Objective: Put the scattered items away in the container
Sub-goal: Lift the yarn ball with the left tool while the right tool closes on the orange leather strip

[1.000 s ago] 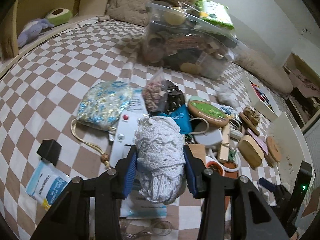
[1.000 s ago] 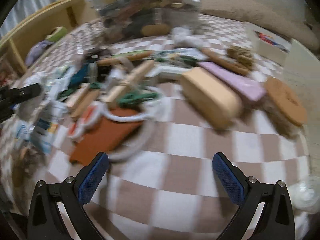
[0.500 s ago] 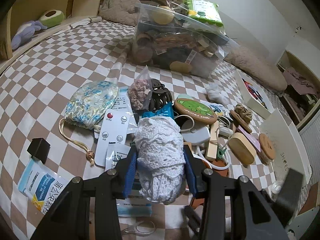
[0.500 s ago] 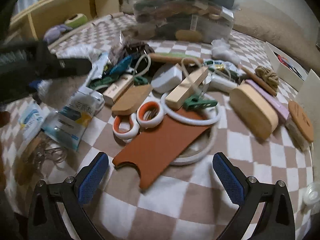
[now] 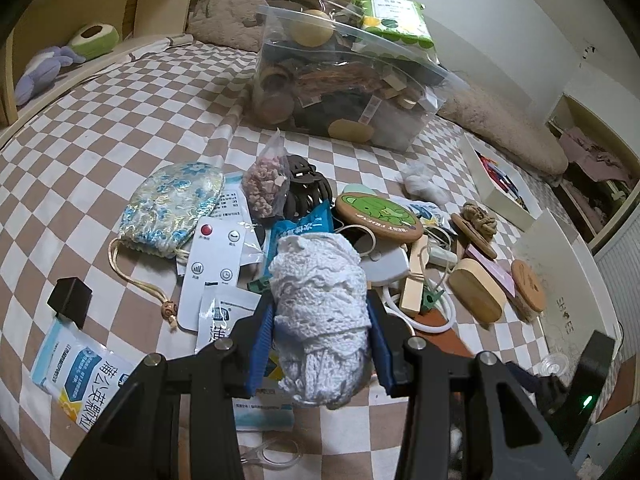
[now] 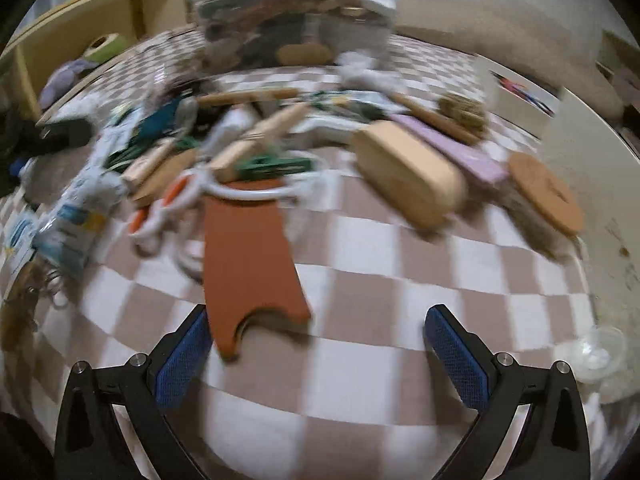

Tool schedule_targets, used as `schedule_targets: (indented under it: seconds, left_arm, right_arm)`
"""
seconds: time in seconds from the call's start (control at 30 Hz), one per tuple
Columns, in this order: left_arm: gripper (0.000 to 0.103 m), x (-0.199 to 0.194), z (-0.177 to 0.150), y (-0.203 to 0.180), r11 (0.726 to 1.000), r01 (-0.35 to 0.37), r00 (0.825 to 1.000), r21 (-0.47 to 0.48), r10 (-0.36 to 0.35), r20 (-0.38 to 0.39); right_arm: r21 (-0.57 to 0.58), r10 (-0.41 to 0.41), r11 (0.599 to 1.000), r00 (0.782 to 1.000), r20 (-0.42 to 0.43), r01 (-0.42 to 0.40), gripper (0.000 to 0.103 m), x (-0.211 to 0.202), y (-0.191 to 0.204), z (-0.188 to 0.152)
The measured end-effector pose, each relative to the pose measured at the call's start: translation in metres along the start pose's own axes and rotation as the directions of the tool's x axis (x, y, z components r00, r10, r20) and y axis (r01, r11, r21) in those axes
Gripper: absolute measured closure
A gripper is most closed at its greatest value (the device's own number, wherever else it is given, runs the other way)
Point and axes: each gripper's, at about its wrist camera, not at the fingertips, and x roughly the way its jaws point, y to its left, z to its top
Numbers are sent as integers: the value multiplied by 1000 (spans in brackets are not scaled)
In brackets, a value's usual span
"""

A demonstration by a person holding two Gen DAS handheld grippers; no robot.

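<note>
Container (image 5: 344, 92) upper centre, scattered items below it; pouch (image 5: 172, 208) left, remote (image 5: 212, 272) beside pouch, coaster (image 5: 378, 218) centre-right.

White lace bundle (image 5: 320, 312), blue-floral pouch (image 5: 172, 208), rust-orange sleeve (image 6: 248, 256) — brown/white chk'd bedsheet (image 5: 100, 128).

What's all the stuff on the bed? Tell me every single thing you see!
Lace bundle: one, white, between the left gripper's pads.
Container: one, clear, full, far end of the bed.
Drawstring pouch: one, blue floral, left of the pile.
Remote: one, white, beside the pouch.
Hair claw: one, dark brown, mid pile.
Round coaster: one, green picture, mid pile.
Leather sleeve: one, rust orange, just ahead of the right gripper.
Wooden case: one, tan, right of the pile.
Left gripper: shut on the lace.
Right gripper: open, holding nothing.
</note>
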Motion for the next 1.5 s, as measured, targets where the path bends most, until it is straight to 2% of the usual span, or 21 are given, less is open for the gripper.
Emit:
schedule_targets:
  seconds: [0.13,0.2,0.3,0.43,0.63,0.77,0.8,0.87,0.93,0.97,1.0,1.07,1.2,1.33,1.5]
  left_arm:
    - [60,1,-1,-5,1000,3,1000,13,-2,-6]
    - [60,2,-3,-7,1000,5,1000,22,-5,-10]
    - [60,5,-4,-11,999,8,1000,37,-8,-17]
    - [60,7,-5,-14,999,9,1000,48,-8,-26]
    - [60,9,-7,-16,998,10,999,56,-8,-33]
    - [60,10,-8,-19,998,11,999,66,-9,-37]
    - [60,11,-8,-20,998,11,999,68,-9,-38]
    - [60,11,-9,-21,997,12,999,71,-10,-40]
    - [60,11,-9,-22,997,13,999,75,-10,-42]
    - [60,11,-9,-22,997,14,999,77,-11,-42]
    - [60,11,-10,-23,997,14,999,78,-11,-43]
    - [60,11,-10,-23,997,15,999,79,-12,-44]
    - [60,11,-10,-23,997,15,999,79,-11,-43]
    - [60,11,-10,-25,997,14,999,80,-11,-42]
    - [60,11,-10,-25,997,15,999,79,-12,-41]
  right_arm:
    - [69,98,993,995,35,-100,0,-10,-25,4]
    - [48,154,986,986,66,-158,0,-15,-25,12]
    - [-81,162,985,982,96,-154,0,-20,-9,22]
    - [-248,177,957,981,75,-154,0,-14,13,25]
    - [-222,219,954,974,59,-201,0,-1,12,36]
    - [-208,243,950,970,18,-234,0,12,9,40]
    - [-215,253,945,967,1,-247,1,15,10,39]
    - [-233,258,938,966,-22,-256,14,20,13,36]
    - [-241,268,934,963,-23,-265,20,18,15,34]
    - [-242,278,930,960,-25,-275,26,16,16,34]
    - [-243,282,929,959,-25,-280,37,15,17,34]
    - [-239,297,925,955,-25,-294,47,12,16,33]
    - [-238,294,927,956,-13,-289,51,7,14,28]
    - [-213,319,926,948,-1,-312,54,0,8,27]
    - [-135,397,910,918,10,-392,55,-10,-4,28]
